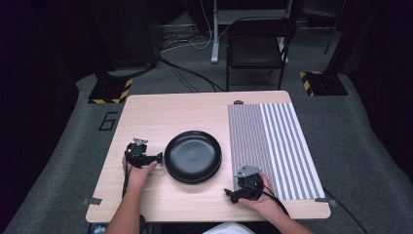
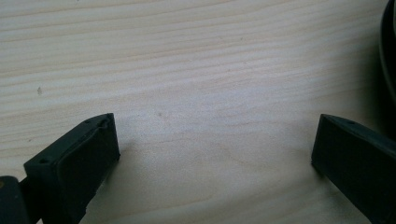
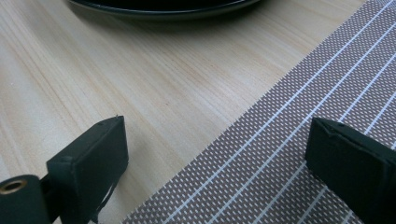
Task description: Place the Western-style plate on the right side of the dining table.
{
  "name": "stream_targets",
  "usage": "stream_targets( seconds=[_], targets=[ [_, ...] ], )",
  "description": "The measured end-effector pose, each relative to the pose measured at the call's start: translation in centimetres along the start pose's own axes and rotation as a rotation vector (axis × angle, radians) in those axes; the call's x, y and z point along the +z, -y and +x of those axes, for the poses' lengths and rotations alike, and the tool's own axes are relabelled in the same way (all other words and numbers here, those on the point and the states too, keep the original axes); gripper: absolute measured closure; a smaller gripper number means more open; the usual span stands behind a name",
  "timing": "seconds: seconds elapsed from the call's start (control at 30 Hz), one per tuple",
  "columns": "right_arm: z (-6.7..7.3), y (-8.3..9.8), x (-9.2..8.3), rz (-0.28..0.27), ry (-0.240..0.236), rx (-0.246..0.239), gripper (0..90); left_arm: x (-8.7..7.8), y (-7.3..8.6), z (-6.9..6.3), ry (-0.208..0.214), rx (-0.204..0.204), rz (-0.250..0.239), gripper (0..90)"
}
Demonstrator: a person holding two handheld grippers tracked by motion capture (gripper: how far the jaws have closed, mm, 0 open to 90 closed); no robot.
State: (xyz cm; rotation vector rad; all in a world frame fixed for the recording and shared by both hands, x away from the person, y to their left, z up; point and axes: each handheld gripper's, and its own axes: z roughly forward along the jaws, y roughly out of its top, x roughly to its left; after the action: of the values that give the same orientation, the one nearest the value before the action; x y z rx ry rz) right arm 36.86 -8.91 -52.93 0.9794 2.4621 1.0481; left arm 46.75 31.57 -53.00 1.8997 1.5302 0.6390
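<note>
Black plates [image 1: 193, 156], stacked near the middle of the bench [image 1: 160, 109], sit with the striped placemat [image 1: 272, 146] just beside them at three o'clock. The left tool [image 1: 157, 157] rests at the stack's nine o'clock, close to the rim, its jaws spread with only bare wood between them. The right tool [image 1: 228, 193] lies at about four o'clock, on the placemat's near corner, jaws likewise spread and pinching nothing. Judging by this, the work is at its approach stage; next, one tool probably needs to close on the top plate's rim.
</note>
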Motion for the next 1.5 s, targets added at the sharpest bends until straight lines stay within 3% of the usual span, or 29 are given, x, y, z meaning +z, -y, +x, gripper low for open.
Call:
stream_targets(
  seconds=[0.37,0.83,1.03,1.17,1.3,1.5],
  targets=[
    [-0.1,0.2,-0.3,-0.019,0.024,0.016,13.2,0.0,0.0,0.0,-0.005,-0.003,-0.001,0.6],
    [-0.2,0.2,-0.3,-0.022,0.029,0.011,14.6,-0.1,0.0,0.1,-0.016,-0.023,-0.015,3.8],
    [-0.2,0.2,-0.4,-0.027,0.035,0.014,17.2,-0.3,0.1,0.4,-0.019,-0.022,-0.038,13.1],
    [-0.2,0.2,-0.4,-0.036,0.047,0.021,22.2,-0.5,0.0,0.5,-0.023,-0.032,-0.049,30.7],
    [-0.4,0.1,-0.6,-0.035,0.048,0.044,30.5,-0.9,-0.1,0.6,-0.009,-0.064,-0.04,40.6],
    [-0.4,-0.1,-0.9,-0.027,0.045,0.043,33.8,-1.7,-0.4,0.5,0.026,-0.088,-0.06,44.1]
  ],
)
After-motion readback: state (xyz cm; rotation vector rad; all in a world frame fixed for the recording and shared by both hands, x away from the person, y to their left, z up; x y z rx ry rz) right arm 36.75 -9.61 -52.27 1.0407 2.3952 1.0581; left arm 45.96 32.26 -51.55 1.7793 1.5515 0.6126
